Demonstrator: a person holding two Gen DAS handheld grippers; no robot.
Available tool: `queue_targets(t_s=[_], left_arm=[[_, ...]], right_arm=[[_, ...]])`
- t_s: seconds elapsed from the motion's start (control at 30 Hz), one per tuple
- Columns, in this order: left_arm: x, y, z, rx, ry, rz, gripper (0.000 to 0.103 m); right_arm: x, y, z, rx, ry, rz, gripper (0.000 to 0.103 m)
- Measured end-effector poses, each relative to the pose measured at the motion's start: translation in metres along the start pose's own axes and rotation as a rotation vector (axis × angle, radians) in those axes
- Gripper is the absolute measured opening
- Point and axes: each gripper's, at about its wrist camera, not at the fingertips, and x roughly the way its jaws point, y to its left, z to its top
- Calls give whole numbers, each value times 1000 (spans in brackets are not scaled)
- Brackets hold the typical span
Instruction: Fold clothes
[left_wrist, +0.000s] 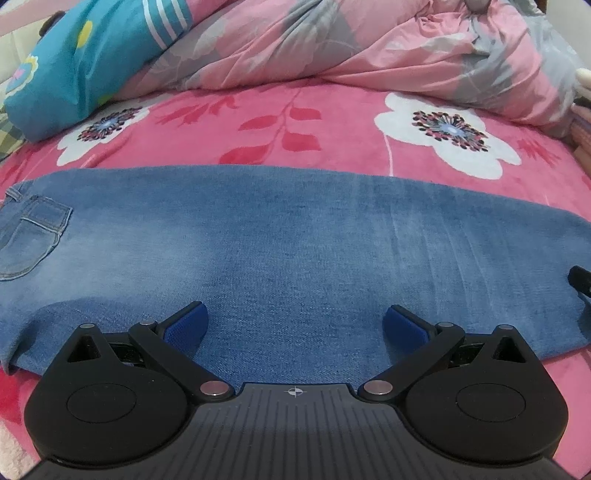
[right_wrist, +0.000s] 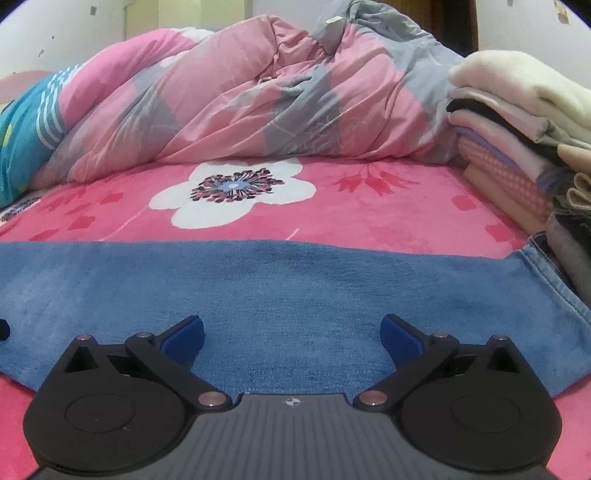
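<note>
A pair of blue jeans (left_wrist: 295, 236) lies flat across the pink floral bed cover, folded lengthwise, with a back pocket (left_wrist: 33, 236) at the far left. My left gripper (left_wrist: 295, 325) hovers open over the near edge of the denim, nothing between its blue pads (left_wrist: 186, 326). In the right wrist view the leg end of the jeans (right_wrist: 295, 295) stretches across, with the hem (right_wrist: 546, 273) at the right. My right gripper (right_wrist: 291, 336) is open just above that denim, holding nothing. A dark part of the right gripper (left_wrist: 580, 278) shows at the left view's right edge.
A rumpled pink and grey quilt (right_wrist: 240, 103) is piled at the back of the bed. A teal pillow (left_wrist: 74, 62) lies at the back left. A stack of folded clothes (right_wrist: 517, 140) stands at the right, close to the jeans hem. Pink floral bed cover (right_wrist: 332, 206) lies beyond the jeans.
</note>
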Motion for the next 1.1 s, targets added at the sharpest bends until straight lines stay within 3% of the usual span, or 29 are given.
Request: queue_targets(t_s=[0.63, 0.87, 1.1], left_arm=[[1, 1, 0, 2, 12, -6, 103], [-2, 3, -10, 8, -50, -19, 103], [-3, 5, 0, 4, -11, -25, 103]], right_arm=[[-3, 3, -3, -3, -16, -9, 103], [-3, 2, -5, -1, -25, -3, 103], [-4, 0, -4, 10, -24, 4, 103]])
